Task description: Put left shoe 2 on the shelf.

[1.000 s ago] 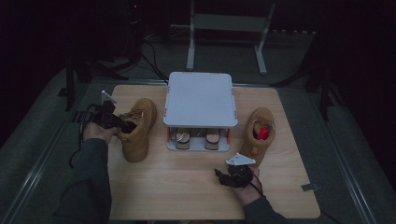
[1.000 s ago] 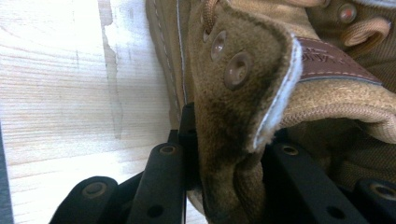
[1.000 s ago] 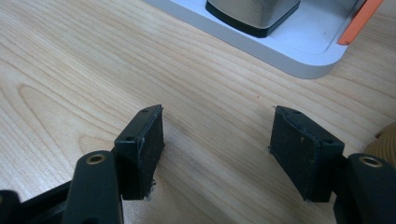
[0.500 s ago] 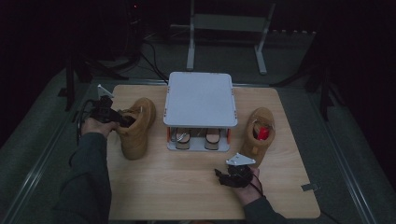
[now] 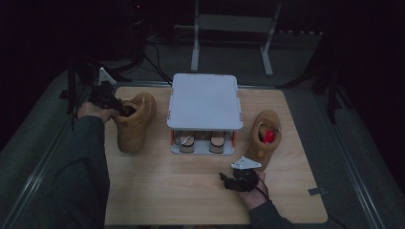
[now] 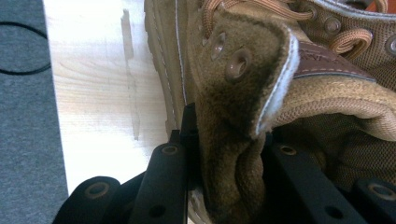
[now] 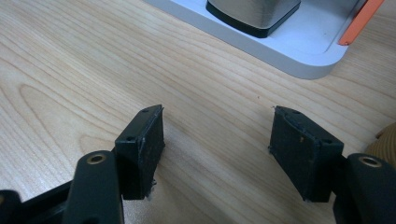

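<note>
Left hand (image 5: 90,110) sits at the table's far left corner, forearm running up the left edge in a dark sleeve, wrist bent in toward the boot (image 5: 135,122). The left gripper (image 5: 116,107) reaches across into the boot's collar. In the left gripper view the jaws are clamped on the boot's suede collar flap (image 6: 243,98), one jaw outside it, one inside, the flap squeezed and folded between them. The boot stands on the left side of the table (image 5: 157,200), beside the white rack (image 5: 204,101), its heel end at the gripper and its toe toward the near edge.

Right hand (image 5: 253,187) rests low near the front edge, right of centre, with the grey plate on top of its gripper catching the light. The right gripper (image 7: 217,154) points at the rack's base, jaws wide apart with bare wood between them, gripping nothing. A second boot (image 5: 265,138) lies just beyond that hand, right of the rack, with something red (image 5: 270,136) in its opening.

The high view is dim: the left gripper's black body blends into the dark floor, and its tips vanish inside the collar. On the rack's lower shelf two more shoes (image 5: 200,141) are half hidden by the top. The left gripper view cuts off the boot's toe and sole.
</note>
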Tool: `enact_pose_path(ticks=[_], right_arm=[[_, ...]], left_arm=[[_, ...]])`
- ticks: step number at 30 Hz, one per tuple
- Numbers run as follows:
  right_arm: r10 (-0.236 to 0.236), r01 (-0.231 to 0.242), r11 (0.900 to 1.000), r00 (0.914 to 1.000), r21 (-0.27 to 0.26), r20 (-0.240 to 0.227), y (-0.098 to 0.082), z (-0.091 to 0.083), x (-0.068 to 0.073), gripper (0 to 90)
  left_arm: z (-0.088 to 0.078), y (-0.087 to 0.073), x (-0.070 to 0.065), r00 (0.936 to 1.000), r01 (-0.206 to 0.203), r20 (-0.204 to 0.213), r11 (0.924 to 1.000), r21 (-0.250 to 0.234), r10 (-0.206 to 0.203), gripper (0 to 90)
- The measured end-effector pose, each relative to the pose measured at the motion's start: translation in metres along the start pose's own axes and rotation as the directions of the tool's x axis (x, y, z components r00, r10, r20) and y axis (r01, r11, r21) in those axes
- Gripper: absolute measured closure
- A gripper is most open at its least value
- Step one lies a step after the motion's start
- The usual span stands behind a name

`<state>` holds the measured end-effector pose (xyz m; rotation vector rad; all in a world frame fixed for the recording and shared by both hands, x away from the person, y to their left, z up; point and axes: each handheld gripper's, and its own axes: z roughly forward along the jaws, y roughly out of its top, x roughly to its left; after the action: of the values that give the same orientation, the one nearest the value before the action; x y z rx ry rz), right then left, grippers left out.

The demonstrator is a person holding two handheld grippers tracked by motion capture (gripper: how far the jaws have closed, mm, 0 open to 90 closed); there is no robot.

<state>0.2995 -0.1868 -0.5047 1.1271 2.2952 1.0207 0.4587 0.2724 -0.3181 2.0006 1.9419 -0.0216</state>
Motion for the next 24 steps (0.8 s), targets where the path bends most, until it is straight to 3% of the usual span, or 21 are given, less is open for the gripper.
enact_pose_path(ticks=[6,16,24], right_arm=[[-0.001,0.001,1.0,1.0,0.001,-0.001,0.0,0.0,0.0,34.9],[-0.003,0.003,1.0,1.0,0.001,-0.001,0.0,0.0,0.0,34.9],[-0.003,0.003,1.0,1.0,0.001,-0.003,0.0,0.0,0.0,35.0]], left_arm=[[-0.022,0.012,-0.011,0.9998,0.013,-0.017,0.9996,-0.027,-0.013,76.7],[-0.057,0.028,-0.038,0.9995,0.03,0.015,0.997,-0.071,-0.029,76.7],[-0.083,0.039,-0.06,0.9988,0.049,0.015,0.9927,-0.11,-0.048,76.7]])
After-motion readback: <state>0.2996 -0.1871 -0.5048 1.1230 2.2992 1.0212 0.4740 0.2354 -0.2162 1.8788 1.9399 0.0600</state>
